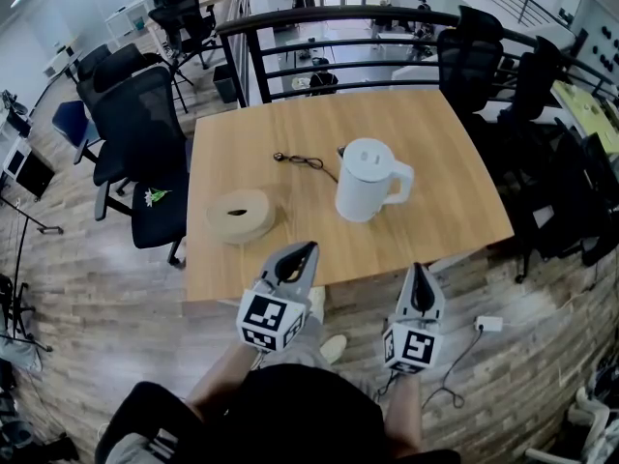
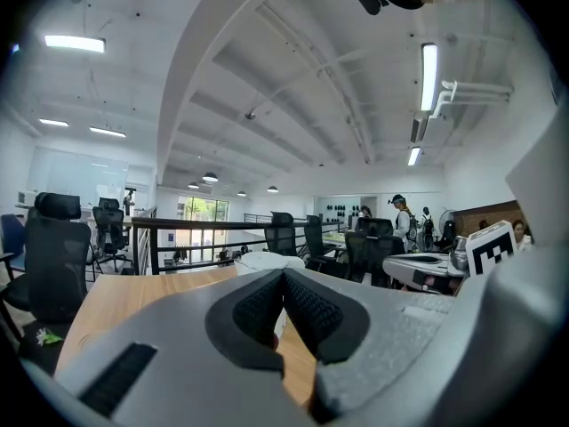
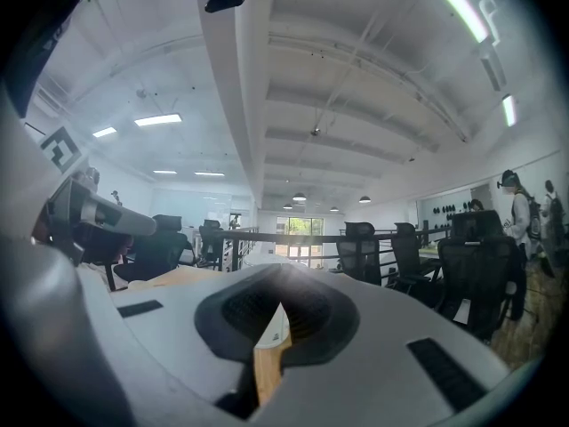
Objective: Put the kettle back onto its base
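A white kettle [image 1: 370, 180] with its handle to the right stands upright on the wooden table [image 1: 435, 211], right of the middle. A round tan disc [image 1: 241, 215] with a hollow top lies to its left, apart from it. A thin black cord [image 1: 306, 161] lies behind them. My left gripper [image 1: 308, 247] hangs at the table's near edge, shut and holding nothing. My right gripper [image 1: 418, 270] is just off that edge, also shut and holding nothing. In the left gripper view the jaws [image 2: 283, 274] meet, with the kettle [image 2: 263, 261] showing just behind them. In the right gripper view the pads [image 3: 283, 303] are together.
Black office chairs [image 1: 145, 133] stand left of the table, and more [image 1: 484, 61] at the back right. A black railing [image 1: 329, 19] runs behind it. A white plug with a cable [image 1: 488, 324] lies on the floor at the right. A person's legs and shoe [image 1: 334, 348] are below.
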A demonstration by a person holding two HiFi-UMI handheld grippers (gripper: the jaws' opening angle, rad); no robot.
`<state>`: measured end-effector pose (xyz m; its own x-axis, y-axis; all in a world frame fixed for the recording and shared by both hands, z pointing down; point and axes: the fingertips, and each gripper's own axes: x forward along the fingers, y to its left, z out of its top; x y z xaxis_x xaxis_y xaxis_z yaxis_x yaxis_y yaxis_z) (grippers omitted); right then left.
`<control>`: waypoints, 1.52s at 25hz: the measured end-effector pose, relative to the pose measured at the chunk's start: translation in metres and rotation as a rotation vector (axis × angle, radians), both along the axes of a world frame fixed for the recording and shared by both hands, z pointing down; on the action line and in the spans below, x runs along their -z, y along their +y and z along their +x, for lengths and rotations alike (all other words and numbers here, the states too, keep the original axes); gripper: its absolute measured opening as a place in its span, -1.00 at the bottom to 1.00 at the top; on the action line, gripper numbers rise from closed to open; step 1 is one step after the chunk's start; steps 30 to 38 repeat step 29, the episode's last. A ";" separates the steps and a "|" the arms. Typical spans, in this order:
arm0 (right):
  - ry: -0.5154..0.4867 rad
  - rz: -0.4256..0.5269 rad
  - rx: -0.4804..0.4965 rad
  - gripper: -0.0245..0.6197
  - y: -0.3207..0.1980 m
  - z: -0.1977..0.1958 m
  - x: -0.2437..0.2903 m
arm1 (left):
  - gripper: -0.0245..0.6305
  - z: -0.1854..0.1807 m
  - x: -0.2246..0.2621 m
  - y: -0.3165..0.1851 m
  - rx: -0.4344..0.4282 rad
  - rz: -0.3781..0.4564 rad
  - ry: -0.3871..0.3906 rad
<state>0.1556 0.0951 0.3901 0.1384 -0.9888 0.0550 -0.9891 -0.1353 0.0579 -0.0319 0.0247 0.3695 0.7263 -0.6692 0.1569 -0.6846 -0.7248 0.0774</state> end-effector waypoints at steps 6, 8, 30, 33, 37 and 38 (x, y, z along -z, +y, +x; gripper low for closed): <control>0.008 -0.008 0.008 -0.93 0.000 -0.001 -0.004 | -0.92 0.000 -0.001 0.000 -0.004 -0.001 0.001; 0.003 -0.003 0.007 -0.93 0.001 -0.002 -0.002 | -0.92 0.000 0.000 0.001 -0.005 0.001 0.000; 0.012 -0.003 0.006 -0.93 0.004 0.000 -0.005 | -0.92 0.000 0.000 0.003 -0.008 -0.005 0.000; 0.012 -0.003 0.006 -0.93 0.004 0.000 -0.005 | -0.92 0.000 0.000 0.003 -0.008 -0.005 0.000; 0.012 -0.003 0.006 -0.93 0.004 0.000 -0.005 | -0.92 0.000 0.000 0.003 -0.008 -0.005 0.000; 0.012 -0.003 0.006 -0.93 0.004 0.000 -0.005 | -0.92 0.000 0.000 0.003 -0.008 -0.005 0.000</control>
